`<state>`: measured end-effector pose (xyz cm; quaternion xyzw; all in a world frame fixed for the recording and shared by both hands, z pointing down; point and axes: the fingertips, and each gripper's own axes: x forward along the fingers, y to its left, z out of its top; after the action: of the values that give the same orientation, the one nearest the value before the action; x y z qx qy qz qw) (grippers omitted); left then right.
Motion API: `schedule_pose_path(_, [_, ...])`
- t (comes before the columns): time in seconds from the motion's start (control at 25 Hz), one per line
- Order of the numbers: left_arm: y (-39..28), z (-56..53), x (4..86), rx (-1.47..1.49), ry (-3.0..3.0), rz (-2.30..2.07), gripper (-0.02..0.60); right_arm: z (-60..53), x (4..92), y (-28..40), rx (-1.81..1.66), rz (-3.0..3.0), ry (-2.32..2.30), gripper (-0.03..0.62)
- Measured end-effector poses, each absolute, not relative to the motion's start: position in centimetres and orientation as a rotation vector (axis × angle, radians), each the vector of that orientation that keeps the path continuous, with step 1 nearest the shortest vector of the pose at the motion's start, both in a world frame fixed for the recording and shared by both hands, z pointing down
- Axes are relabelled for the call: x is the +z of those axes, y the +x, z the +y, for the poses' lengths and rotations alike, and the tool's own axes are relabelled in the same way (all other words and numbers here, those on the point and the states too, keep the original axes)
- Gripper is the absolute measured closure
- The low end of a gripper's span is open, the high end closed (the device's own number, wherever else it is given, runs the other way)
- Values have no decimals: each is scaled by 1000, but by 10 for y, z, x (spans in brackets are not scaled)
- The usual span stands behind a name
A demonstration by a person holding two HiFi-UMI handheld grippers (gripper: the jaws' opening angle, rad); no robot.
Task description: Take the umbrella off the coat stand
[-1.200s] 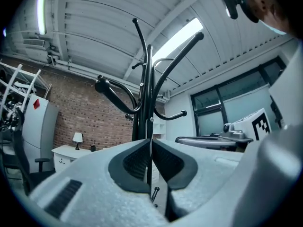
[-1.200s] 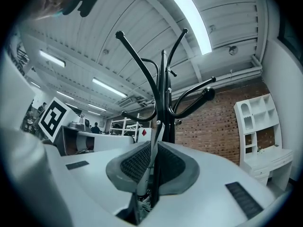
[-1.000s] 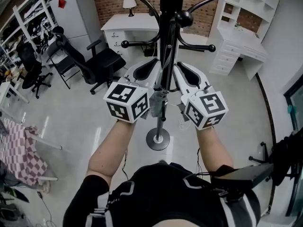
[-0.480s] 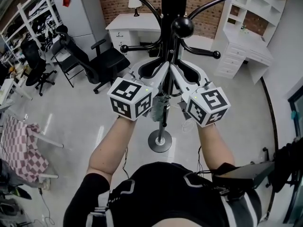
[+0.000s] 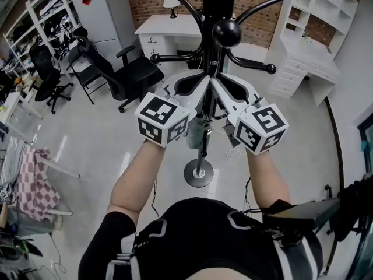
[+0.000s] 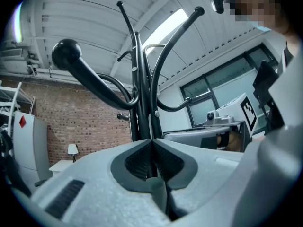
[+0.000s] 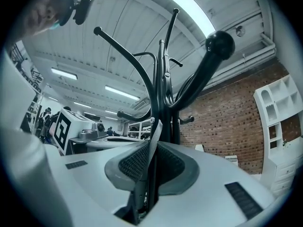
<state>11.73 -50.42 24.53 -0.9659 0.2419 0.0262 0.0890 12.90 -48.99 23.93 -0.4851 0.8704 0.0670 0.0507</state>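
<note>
The black coat stand (image 5: 202, 147) rises in front of me, its round base (image 5: 198, 172) on the floor and a ball-tipped hook (image 5: 226, 32) above my hands. A small grey folded umbrella (image 5: 195, 134) hangs beside the pole, just under both grippers. My left gripper (image 5: 205, 81) and right gripper (image 5: 213, 81) meet tip to tip at the pole. In the right gripper view the grey umbrella strap (image 7: 150, 150) runs between the shut jaws of the right gripper (image 7: 154, 143). The left gripper (image 6: 151, 141) is shut too, with a grey strip low between its jaws.
A black office chair (image 5: 125, 74) and a white desk (image 5: 169, 31) stand behind the stand. A white drawer-and-shelf unit (image 5: 309, 45) is at the right, a fridge (image 5: 105, 16) at the back left. A checked cloth (image 5: 29, 182) hangs on a rack at the left.
Both grippers have drawn closer together at the pole, their tips now almost touching. The umbrella still hangs under them.
</note>
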Motion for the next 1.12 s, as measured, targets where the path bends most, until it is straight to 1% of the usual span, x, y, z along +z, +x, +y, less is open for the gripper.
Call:
schedule_pose_path(0.24, [110, -506, 243, 141, -2884, 808, 571, -488, 239, 130, 175, 2618, -1490, 550])
schedule_pose_path(0.44, [106, -503, 241, 168, -2884, 839, 571, -486, 238, 132, 165, 2595, -1515, 577])
schedule_pose_path(1.12, [94, -480, 211, 284, -2917, 906, 571, -468, 207, 127, 209, 2517, -1553, 583])
